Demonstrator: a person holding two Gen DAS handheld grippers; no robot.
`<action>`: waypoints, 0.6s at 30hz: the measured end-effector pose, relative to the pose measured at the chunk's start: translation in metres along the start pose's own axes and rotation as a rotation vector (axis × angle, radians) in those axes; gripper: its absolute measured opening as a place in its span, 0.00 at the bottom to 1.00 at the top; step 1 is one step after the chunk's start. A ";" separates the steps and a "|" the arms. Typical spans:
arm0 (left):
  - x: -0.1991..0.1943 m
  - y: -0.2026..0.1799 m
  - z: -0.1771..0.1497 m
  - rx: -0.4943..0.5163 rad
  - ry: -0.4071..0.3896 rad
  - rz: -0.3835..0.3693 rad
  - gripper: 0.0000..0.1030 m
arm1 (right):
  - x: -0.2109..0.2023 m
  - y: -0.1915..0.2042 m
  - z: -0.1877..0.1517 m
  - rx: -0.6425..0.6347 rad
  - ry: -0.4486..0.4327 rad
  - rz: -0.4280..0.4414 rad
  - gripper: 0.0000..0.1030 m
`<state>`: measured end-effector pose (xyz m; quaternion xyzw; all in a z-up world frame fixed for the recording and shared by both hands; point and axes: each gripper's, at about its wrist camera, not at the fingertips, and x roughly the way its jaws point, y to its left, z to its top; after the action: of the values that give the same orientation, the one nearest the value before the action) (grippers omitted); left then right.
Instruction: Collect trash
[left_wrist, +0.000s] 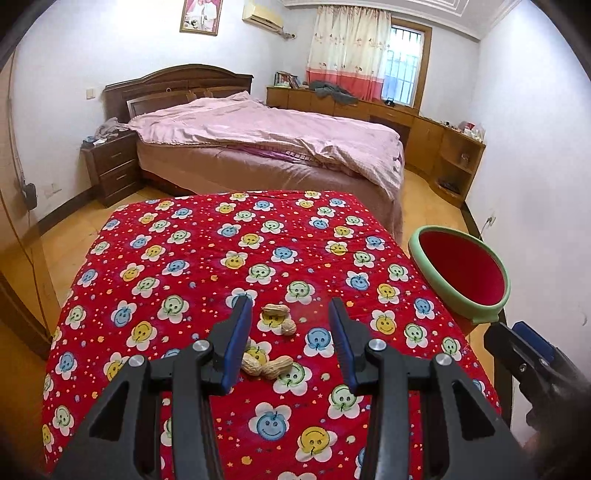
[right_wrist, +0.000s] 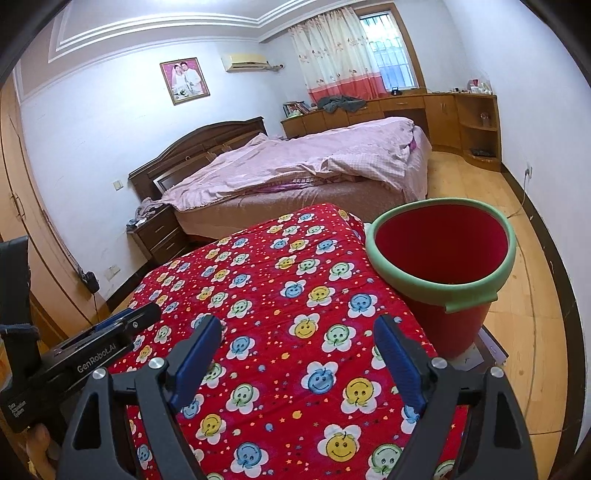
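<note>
In the left wrist view, our left tool (left_wrist: 288, 308) fills the lower middle of the frame, its two blue pads apart with nothing clamped between them. Between and just past the pads, on the red smiley-flower cloth (left_wrist: 207, 258) that covers the counter, lie the peanut shells (left_wrist: 274, 311): one pair in the centre of the frame near the fingertips, and another small cluster (left_wrist: 264, 365) a little lower, close against the left pad. None of these is lifted yet, so we judge that the collecting is still largely ahead of us. At the right edge of the frame stands the red bin with the green rim (left_wrist: 461, 273), just off the counter's corner, and the part of its inside we can see looks bare. Our right tool (left_wrist: 532, 347) shows only as a dark body at the lower right.

In the right wrist view, our right tool (right_wrist: 299, 332) sits at the bottom centre, its pads spread wide over the cloth, gripping nothing. The bin (right_wrist: 443, 258) is in the right centre of the frame, just beyond the right pad; we cannot tell whether anything lies at its bottom. No shells show in this view. The left tool's body (right_wrist: 110, 332) crosses the lower left.

What is left, as we judge it: picking up each shell and dropping it into the bin.
</note>
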<state>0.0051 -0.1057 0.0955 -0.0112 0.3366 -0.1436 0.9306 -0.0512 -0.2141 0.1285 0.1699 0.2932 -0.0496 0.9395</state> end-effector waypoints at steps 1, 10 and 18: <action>-0.001 0.000 0.000 -0.001 -0.003 0.001 0.42 | -0.001 0.001 0.000 -0.001 -0.002 0.001 0.84; -0.009 0.001 0.000 -0.002 -0.018 0.004 0.42 | -0.004 0.003 -0.002 -0.006 -0.010 0.003 0.84; -0.010 0.001 0.000 -0.002 -0.018 0.005 0.42 | -0.006 0.004 -0.002 -0.007 -0.011 0.004 0.84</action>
<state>-0.0020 -0.1020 0.1021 -0.0125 0.3283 -0.1407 0.9339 -0.0567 -0.2094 0.1318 0.1670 0.2879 -0.0476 0.9418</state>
